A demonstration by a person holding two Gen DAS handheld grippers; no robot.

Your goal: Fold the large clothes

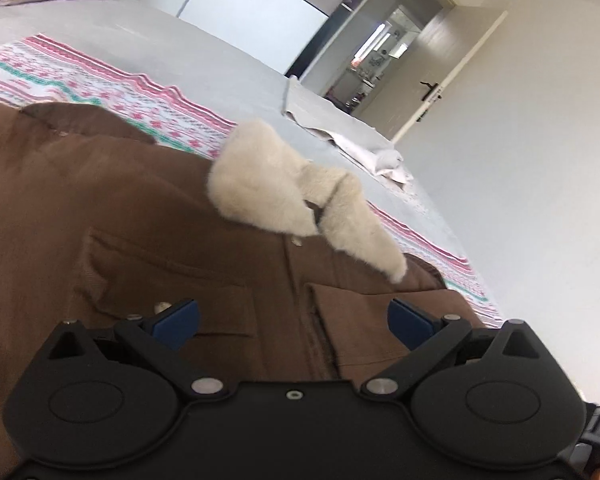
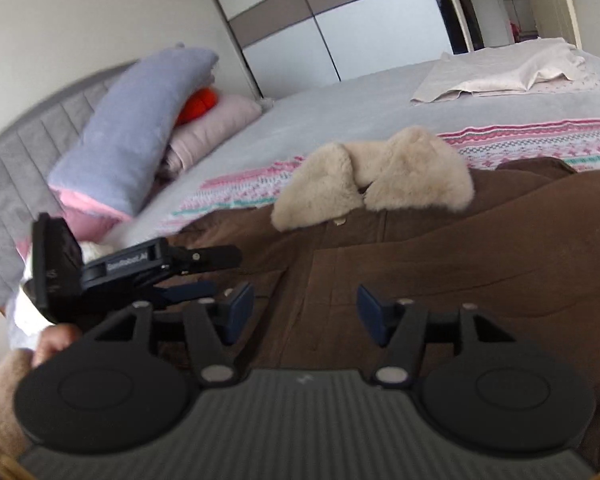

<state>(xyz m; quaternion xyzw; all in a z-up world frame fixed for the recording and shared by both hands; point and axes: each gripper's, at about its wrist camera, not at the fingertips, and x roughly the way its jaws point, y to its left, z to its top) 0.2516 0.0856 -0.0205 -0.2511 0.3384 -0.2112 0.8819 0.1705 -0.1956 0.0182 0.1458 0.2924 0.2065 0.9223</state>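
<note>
Brown fabric is filling the lower half of both views: a coat (image 1: 100, 200) is lying spread out on the bed (image 1: 220, 60), front side up, with its cream fur collar (image 1: 284, 196) sitting near the centre of the left wrist frame and just above centre in the right wrist frame. Under the coat a pink, white and green patterned blanket (image 1: 80, 76) is showing along the far edge. At the bottom of the left wrist frame the left gripper (image 1: 294, 320) is hanging over the chest pockets with its blue fingers (image 1: 176, 320) standing wide apart and holding nothing. At the bottom of the right wrist frame the right gripper (image 2: 306, 312) is likewise hanging over the coat, jaws spread and empty. At the left edge of that frame the left gripper is appearing from the side. Pillows (image 2: 140, 128) are leaning against the grey headboard (image 2: 20, 168) in the upper left, and a pale folded cloth (image 2: 508, 68) is lying on the bed in the upper right.
</note>
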